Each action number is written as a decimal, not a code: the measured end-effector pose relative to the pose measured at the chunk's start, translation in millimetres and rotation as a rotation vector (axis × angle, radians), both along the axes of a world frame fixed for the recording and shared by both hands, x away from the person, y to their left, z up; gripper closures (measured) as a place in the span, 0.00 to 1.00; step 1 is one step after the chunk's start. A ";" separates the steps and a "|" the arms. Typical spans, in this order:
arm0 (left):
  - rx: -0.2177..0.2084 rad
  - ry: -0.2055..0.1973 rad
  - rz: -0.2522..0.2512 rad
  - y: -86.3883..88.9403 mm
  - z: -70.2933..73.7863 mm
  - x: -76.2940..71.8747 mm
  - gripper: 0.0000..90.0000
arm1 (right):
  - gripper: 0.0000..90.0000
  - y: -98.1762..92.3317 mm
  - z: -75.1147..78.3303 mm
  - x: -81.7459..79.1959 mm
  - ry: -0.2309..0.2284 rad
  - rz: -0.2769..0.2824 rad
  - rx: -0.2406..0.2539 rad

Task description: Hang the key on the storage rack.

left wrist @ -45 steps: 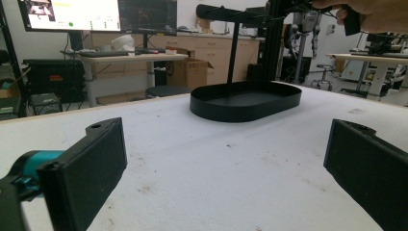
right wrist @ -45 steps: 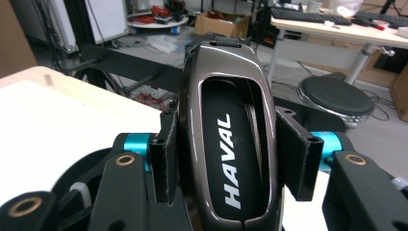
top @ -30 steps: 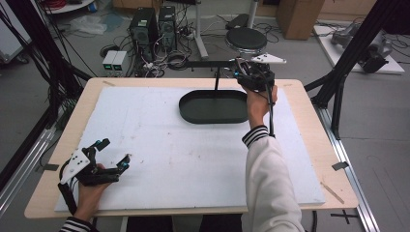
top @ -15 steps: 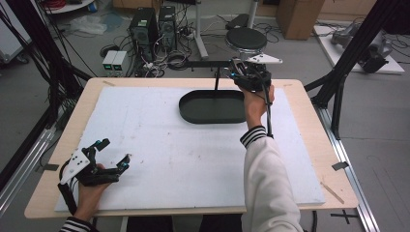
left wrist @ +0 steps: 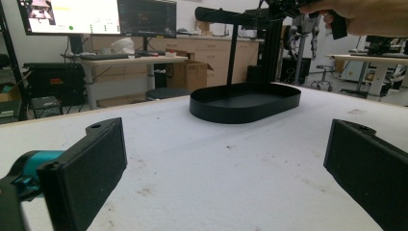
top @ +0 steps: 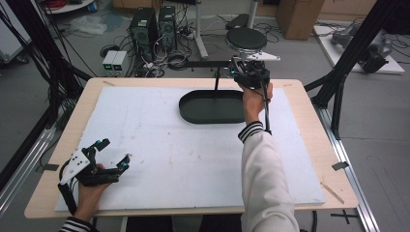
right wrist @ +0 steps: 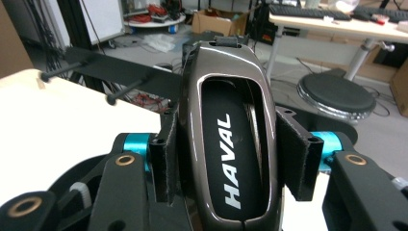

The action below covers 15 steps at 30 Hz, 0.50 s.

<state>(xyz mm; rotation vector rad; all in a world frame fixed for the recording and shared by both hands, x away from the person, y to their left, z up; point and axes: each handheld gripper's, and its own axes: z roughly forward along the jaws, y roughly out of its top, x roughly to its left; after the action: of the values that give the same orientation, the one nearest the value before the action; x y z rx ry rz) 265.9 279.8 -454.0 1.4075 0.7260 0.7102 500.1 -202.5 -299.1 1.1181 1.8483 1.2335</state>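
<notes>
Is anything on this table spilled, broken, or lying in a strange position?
Nothing stands out. The black tray sits flat and empty on the white mat, which shows only small stains. The right gripper grips a car key.

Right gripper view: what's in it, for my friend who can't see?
The right hand-held gripper squeezes a shiny dark car key fob marked HAVAL between its black jaws. Behind it are a round black stool and a cluttered floor.

A grey floor (top: 377, 121) is surrounding the wooden table (top: 309, 159). Computer towers (top: 154, 24), tangled cables (top: 169, 60) and a round black stool (top: 246, 38) are standing beyond it. Monitors (left wrist: 96, 17) are glowing above a desk (left wrist: 130, 60). Cardboard boxes (top: 297, 14) are sitting behind.
</notes>
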 end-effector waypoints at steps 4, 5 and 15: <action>0.000 0.000 0.000 0.0 0.0 0.0 0.02 | 0.54 -2.3 -1.4 1.4 0.008 -0.011 0.005; 0.000 0.001 0.000 0.0 0.0 0.0 0.02 | 0.54 -2.9 -1.8 1.8 0.011 -0.013 0.002; 0.002 0.001 0.002 -0.3 0.0 -0.2 0.02 | 0.54 -8.2 -4.4 -1.1 0.064 0.001 -0.028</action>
<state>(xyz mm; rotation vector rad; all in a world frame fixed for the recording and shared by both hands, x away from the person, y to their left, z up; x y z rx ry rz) 265.8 279.5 -454.0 1.4086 0.7280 0.7122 498.9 -210.8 -303.5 1.1534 1.9077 1.1810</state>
